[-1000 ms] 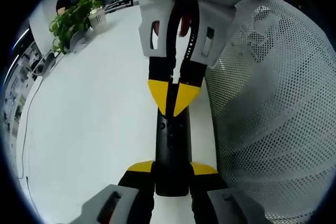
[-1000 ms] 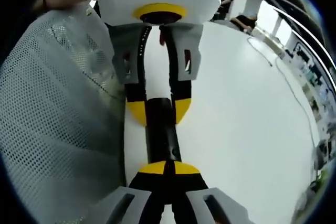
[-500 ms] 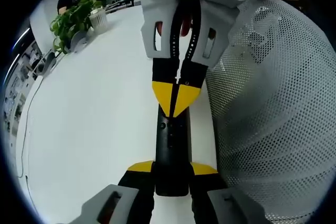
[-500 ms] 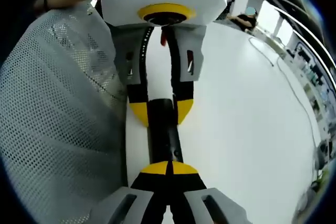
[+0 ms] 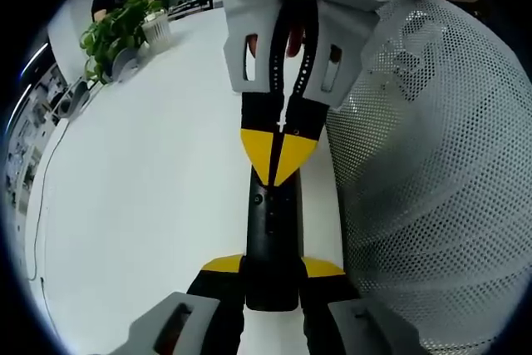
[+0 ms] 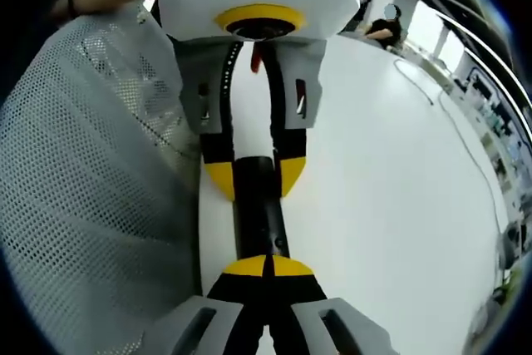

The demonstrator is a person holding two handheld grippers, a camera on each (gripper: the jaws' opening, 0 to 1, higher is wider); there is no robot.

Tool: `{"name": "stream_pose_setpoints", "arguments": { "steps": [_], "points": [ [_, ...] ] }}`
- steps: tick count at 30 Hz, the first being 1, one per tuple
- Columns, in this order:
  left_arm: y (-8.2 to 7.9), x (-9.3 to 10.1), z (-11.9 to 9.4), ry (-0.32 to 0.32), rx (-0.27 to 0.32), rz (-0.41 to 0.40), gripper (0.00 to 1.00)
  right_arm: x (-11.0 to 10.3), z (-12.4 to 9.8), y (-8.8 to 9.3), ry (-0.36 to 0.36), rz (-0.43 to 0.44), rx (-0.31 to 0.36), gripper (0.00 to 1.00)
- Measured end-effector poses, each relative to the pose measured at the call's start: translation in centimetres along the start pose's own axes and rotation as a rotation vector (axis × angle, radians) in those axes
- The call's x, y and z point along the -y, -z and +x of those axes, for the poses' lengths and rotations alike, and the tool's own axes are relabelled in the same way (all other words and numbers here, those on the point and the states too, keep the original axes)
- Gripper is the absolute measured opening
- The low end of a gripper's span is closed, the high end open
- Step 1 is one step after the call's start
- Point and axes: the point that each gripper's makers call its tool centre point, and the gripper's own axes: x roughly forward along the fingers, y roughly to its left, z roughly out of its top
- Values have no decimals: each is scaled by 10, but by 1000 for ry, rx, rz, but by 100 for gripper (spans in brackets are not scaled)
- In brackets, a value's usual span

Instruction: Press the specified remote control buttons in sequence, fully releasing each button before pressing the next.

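Barely shifted since the earlier frames: right claw [image 5: 278, 155], tips together, resting on slim black plastic remote control [image 5: 272, 234]. Probably mid-press, release not yet made. Left claw [image 5: 272, 276] clamped on the remote's near end, above white table [image 5: 141, 197]. White perforated mesh sleeve [image 5: 432, 189] close alongside; open room across the table.

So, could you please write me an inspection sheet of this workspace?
Surface: white table, bare where visible.
Job's things: black remote control, lying lengthwise between the two tools.
Clutter: white mesh fabric beside the remote.
Grippers: left tool shut on the remote's end; right tool shut, tips together on the remote's other end.
Cables: thin cable across the far table.
Surroundings: potted plant, shelves at the edge.
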Motion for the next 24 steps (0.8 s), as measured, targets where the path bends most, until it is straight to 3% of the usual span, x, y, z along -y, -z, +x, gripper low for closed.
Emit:
{"name": "stream_pose_setpoints", "arguments": {
  "steps": [10,15,24],
  "points": [
    [0,0,0,1,1,-3,25,1,-4,10,9,15,-36,0],
    [-1,0,0,1,1,-1,25,0,-3,10,29,-38,-62,0],
    [0,0,0,2,5,-5,25,2,-4,9,3,17,-18,0]
  ]
}}
